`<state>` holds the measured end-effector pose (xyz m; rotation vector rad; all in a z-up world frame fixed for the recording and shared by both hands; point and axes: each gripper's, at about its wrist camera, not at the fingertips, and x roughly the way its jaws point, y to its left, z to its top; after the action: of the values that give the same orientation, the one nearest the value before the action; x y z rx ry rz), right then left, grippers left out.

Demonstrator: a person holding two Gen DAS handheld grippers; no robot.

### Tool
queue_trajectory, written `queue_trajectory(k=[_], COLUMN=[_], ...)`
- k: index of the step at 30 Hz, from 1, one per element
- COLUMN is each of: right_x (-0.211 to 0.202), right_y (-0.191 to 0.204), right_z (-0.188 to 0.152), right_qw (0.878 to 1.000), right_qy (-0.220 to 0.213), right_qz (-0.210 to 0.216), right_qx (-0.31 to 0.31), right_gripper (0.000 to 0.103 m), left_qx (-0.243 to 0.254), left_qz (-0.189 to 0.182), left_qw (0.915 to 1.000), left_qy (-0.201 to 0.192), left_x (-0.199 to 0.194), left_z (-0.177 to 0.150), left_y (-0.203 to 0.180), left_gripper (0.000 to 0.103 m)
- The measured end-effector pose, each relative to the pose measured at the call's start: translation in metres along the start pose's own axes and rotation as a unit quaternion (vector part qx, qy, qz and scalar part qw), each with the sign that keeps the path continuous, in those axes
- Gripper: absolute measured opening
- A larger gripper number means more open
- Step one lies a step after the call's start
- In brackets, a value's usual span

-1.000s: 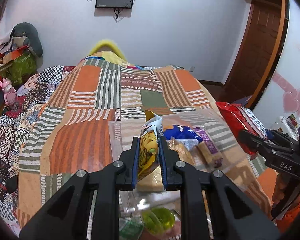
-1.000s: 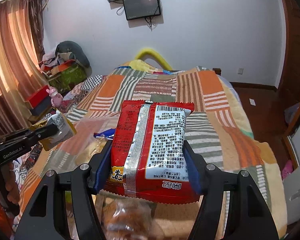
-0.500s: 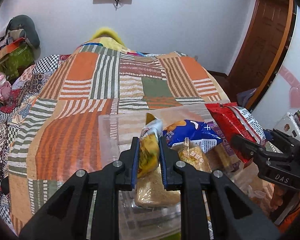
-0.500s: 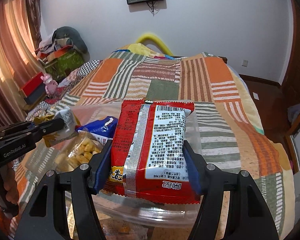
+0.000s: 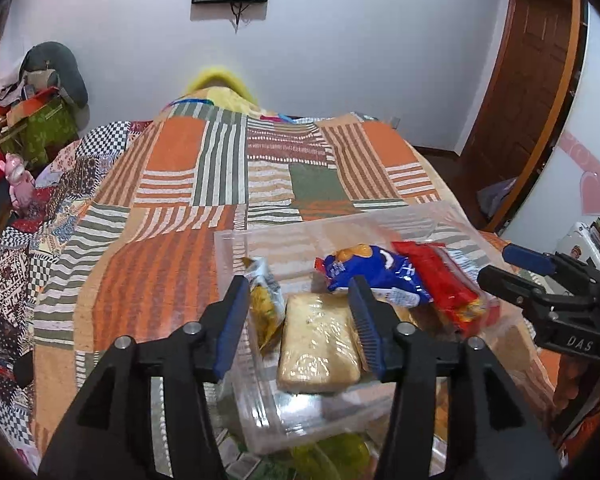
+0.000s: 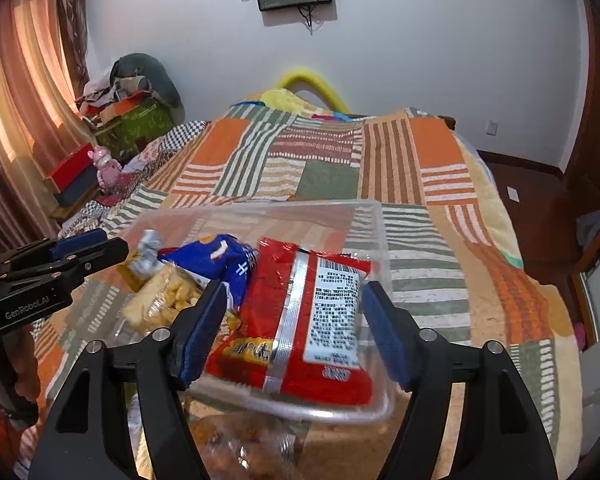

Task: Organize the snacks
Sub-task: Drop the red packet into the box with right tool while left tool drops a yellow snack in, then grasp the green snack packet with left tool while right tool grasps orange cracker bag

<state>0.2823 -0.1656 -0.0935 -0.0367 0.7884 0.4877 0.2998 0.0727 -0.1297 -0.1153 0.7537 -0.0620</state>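
both grippers (image 5: 298,292) (image 6: 294,300) spread wide over clear bin (image 6: 380,232).

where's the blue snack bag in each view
Left wrist: blue bag lies right of centre in the clear bin, above the right fingertip.
Right wrist: blue bag lies left of centre, partly under the red bag.
Shared landmark: the red bag beside it.

red packet (image 6: 300,320), yellow packet (image 5: 265,308), lying in clear bin (image 6: 260,210)
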Motion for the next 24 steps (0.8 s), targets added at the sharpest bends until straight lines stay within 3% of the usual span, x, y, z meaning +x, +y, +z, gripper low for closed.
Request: queue_trajectory(k=[14,19,24], right_x=[-0.052,-0.053,-0.041], right_y=[0.013,0.017,0.019], right_z=[-0.021,-0.037,-0.053], right_qw=[1.000,1.000,1.000], right_qy=[-0.025,-0.009,0.019], right_qz=[0.004,0.004,0.003], right_qx=[-0.017,-0.018,-0.018], right_gripper=[0.075,0.076,0.076], left_qx=[0.020,0.005,-0.009], left_qz=[0.032,0.041,0.047], left_qw=[0.9991,0.9991,0.9979], left_qy=[-0.017,0.006,0.045], left_x=[-0.072,-0.077,-0.066], left_z=[-0.029,-0.049,-0.075], left_y=[0.007,0.024,0.041], left_gripper=[0.071,0.079,0.080])
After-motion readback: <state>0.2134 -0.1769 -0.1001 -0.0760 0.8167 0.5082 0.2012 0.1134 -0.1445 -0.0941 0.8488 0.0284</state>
